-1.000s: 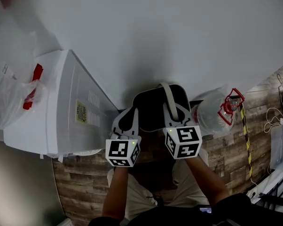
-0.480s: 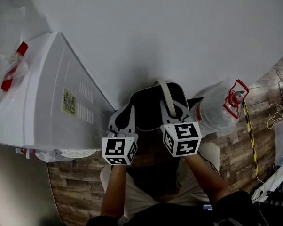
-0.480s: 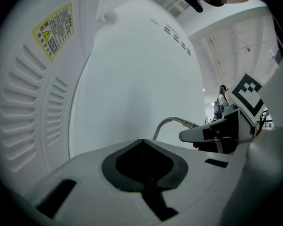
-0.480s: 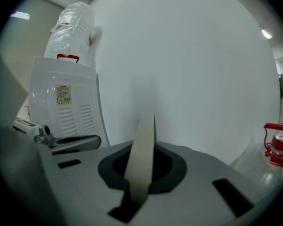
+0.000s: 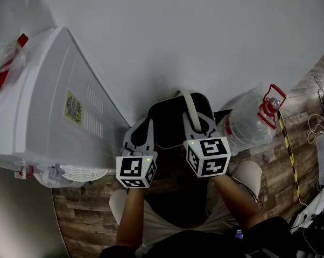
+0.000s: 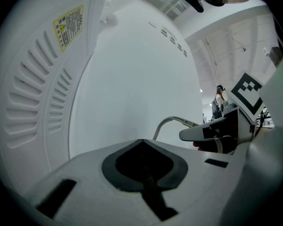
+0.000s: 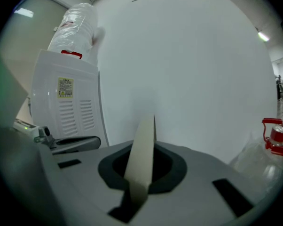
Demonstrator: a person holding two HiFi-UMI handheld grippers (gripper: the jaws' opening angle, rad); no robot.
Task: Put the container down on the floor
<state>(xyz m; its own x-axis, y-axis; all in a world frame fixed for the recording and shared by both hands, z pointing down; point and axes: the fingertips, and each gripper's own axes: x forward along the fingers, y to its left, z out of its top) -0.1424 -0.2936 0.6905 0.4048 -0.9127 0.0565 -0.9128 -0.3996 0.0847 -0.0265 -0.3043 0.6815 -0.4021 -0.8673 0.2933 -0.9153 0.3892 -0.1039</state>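
The right hand-held gripper pinches one black container's beige strap; the left hand-held gripper is closed.

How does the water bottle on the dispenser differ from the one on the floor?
The dispenser bottle sits neck down atop the dispenser; the floor bottle stands neck up beside the wall. The dispenser bottle's red fitting is at its bottom, the floor bottle's red handle on top. Both are clear plastic.
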